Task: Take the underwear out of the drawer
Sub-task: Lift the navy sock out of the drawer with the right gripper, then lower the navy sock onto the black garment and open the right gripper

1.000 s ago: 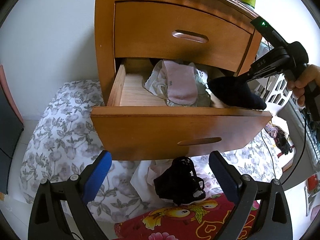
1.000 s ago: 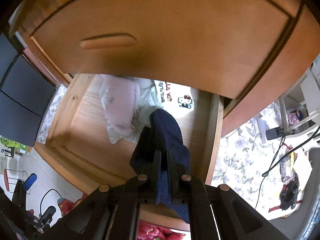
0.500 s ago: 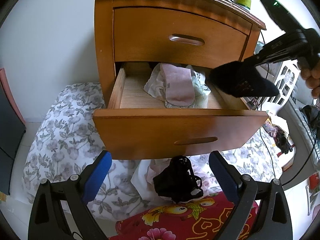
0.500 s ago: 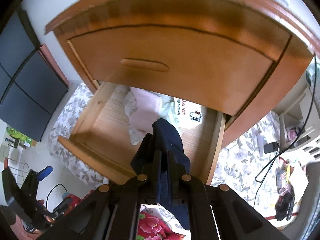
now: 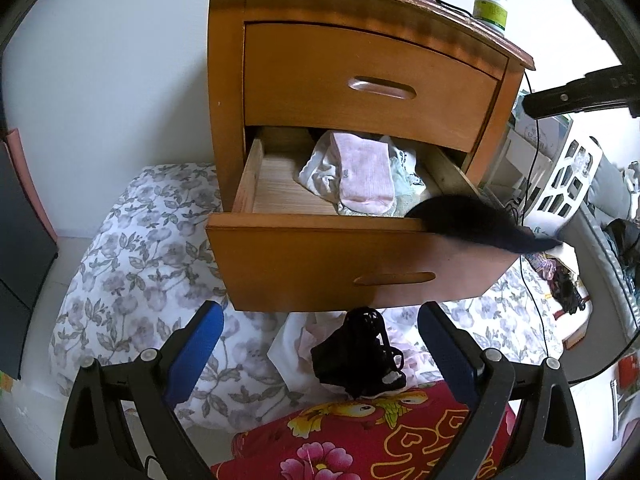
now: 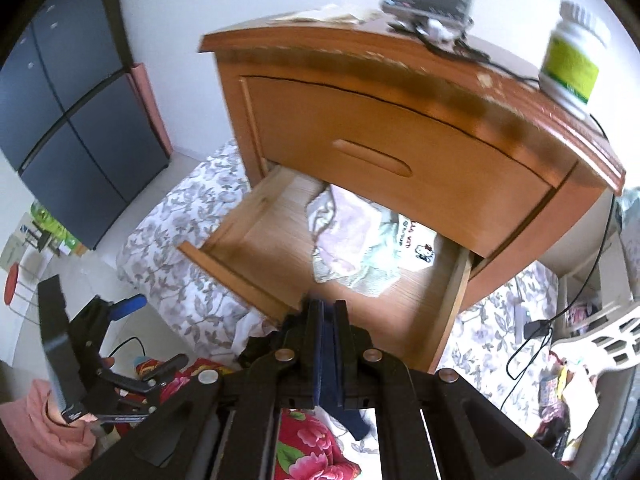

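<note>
Item: dark navy underwear (image 6: 327, 354), soft, light, limp, is dangling folded between the right gripper (image 6: 328, 312)'s clamped pads; pinching a bunched fold is likely holding best. Left gripper (image 5: 320, 344) is gaping, empty.

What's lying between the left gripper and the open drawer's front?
A black garment, heaped on the flowered sheet; the left wrist view shows it.

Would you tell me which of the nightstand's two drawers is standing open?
The lower drawer: it is pulled out, with pink and white garments visible inside. The upper drawer sits flush and closed.
</note>
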`<state>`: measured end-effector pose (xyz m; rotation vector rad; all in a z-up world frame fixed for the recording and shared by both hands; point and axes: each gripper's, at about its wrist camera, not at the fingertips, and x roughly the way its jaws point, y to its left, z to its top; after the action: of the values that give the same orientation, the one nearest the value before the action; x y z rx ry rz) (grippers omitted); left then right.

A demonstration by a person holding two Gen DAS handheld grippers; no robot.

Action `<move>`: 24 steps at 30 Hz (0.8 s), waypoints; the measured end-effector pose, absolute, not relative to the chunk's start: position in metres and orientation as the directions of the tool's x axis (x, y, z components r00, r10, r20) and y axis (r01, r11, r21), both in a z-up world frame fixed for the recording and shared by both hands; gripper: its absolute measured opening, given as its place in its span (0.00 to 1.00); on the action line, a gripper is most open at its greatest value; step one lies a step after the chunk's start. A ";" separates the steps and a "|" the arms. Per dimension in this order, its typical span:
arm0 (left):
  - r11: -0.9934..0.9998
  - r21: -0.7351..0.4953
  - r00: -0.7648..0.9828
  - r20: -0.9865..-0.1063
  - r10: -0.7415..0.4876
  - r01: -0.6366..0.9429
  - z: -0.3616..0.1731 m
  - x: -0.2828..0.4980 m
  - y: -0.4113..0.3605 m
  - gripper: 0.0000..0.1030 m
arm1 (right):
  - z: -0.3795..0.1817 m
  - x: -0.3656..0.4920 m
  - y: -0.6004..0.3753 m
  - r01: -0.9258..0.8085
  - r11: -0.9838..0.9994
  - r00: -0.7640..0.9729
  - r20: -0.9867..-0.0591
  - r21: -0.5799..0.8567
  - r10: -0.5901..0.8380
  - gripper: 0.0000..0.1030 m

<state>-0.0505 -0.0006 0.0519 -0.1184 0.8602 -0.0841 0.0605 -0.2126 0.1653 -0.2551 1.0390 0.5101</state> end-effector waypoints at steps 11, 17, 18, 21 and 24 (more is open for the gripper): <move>0.989 -0.149 0.642 -0.756 -0.126 0.018 0.051 -0.056 0.002 0.95 | 0.139 0.048 -0.216 -0.490 0.871 0.379 -0.892 0.034 0.248 0.05; 0.989 -0.149 0.631 -0.766 -0.125 0.015 0.046 -0.054 0.001 0.95 | 0.110 0.048 -0.219 -0.459 0.885 0.346 -0.900 0.083 0.264 0.05; 0.989 -0.148 0.629 -0.768 -0.124 0.014 0.045 -0.054 0.001 0.95 | 0.102 0.046 -0.218 -0.455 0.886 0.338 -0.902 0.092 0.267 0.05; 0.989 -0.147 0.622 -0.774 -0.120 0.008 0.042 -0.053 0.003 0.95 | 0.083 0.043 -0.216 -0.439 0.891 0.312 -0.910 0.117 0.274 0.06; 0.989 -0.147 0.614 -0.781 -0.115 -0.002 0.039 -0.051 0.004 0.95 | 0.064 0.037 -0.212 -0.429 0.896 0.297 -0.919 0.113 0.258 0.06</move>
<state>-0.0506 0.0039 0.0394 -0.1380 0.9081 -0.0654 0.0374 -0.2122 0.0638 -0.1659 1.1846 0.4599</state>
